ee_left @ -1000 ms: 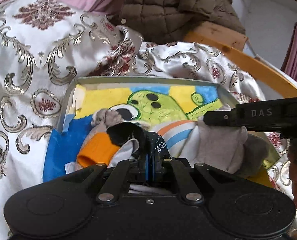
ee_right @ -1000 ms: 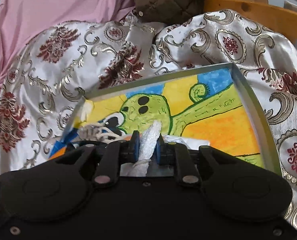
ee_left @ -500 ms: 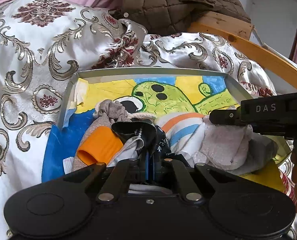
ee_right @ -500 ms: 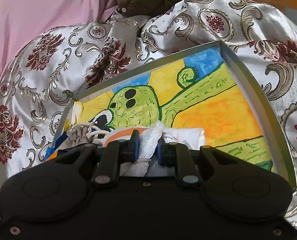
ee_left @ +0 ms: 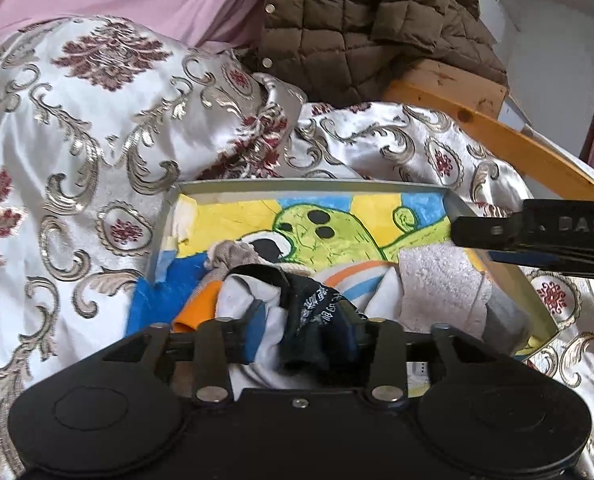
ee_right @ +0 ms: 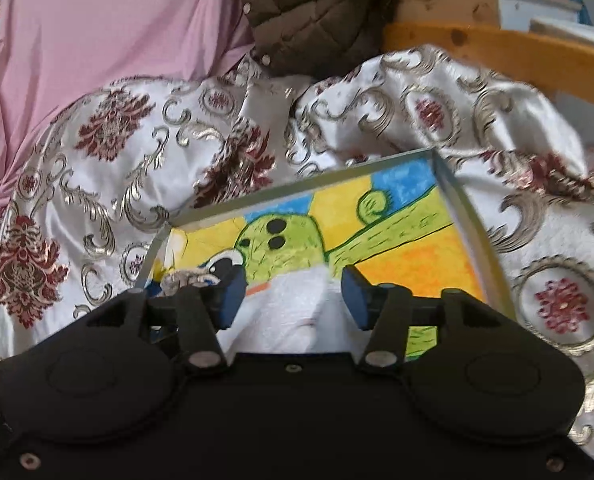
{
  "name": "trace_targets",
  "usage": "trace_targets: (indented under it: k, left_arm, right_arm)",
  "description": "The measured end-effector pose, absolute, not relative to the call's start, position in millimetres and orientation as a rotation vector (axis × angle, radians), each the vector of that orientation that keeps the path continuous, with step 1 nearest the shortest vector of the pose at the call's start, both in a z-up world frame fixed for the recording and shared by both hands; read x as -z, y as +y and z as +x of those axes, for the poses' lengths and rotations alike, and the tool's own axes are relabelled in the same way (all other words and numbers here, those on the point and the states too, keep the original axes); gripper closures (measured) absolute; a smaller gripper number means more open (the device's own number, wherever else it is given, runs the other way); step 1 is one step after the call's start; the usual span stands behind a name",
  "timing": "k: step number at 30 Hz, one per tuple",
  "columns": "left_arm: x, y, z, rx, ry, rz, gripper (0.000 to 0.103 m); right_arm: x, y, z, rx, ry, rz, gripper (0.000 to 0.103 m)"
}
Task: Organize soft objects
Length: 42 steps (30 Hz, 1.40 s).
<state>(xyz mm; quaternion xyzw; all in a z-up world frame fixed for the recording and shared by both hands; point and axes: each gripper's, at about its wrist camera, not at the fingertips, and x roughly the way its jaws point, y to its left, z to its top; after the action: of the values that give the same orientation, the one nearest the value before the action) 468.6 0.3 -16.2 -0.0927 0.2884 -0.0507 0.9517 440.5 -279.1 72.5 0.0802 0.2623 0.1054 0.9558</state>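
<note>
A metal tray (ee_left: 309,186) with a cartoon picture on its floor lies on the bed and holds a heap of soft things. In the left wrist view my left gripper (ee_left: 303,332) has its jaws opening, and a black-and-white sock (ee_left: 313,312) lies loose between the pads. Beside it are an orange-tipped sock (ee_left: 195,312) and a striped cloth (ee_left: 357,280). My right gripper (ee_right: 293,298) is opening too, with a white fluffy towel (ee_right: 293,312) slumped between its pads and a gap on each side. The right gripper (ee_left: 493,246) also shows from the side above that towel (ee_left: 437,280).
A white satin bedspread (ee_left: 97,152) with gold and maroon ornaments surrounds the tray. A brown quilted jacket (ee_left: 357,20) and pink fabric (ee_right: 97,28) lie behind it. A wooden bed rail (ee_left: 497,136) runs along the right. The far half of the tray floor (ee_right: 409,256) is bare.
Both grippers were shut, the left on the black sock and the right on the white towel. Now both have spread their jaws and the pieces lie loose in the tray.
</note>
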Motion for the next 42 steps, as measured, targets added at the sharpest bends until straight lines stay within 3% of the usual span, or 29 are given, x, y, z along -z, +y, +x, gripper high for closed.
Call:
trace_targets:
  k: [13, 19, 22, 33, 42]
  left_arm:
    - [-40, 7, 401, 0.037, 0.425, -0.278, 0.020]
    - [-74, 2, 349, 0.031, 0.331, -0.275, 0.005]
    - [-87, -2, 322, 0.038, 0.301, -0.274, 0.004]
    - [-111, -13, 207, 0.045, 0.173, -0.209, 0.001]
    - [-105, -12, 150, 0.051, 0.185, -0.172, 0.001]
  right_arm:
    - [-138, -313, 358, -0.238, 0.403, 0.124, 0.015]
    - [-162, -321, 305, -0.267, 0.348, 0.100, 0.005]
    - [-171, -325, 273, -0.282, 0.324, 0.087, 0.001]
    - [-194, -332, 169, -0.303, 0.307, 0.026, 0.001]
    - [-199, -336, 80, -0.297, 0.278, 0.018, 0.001]
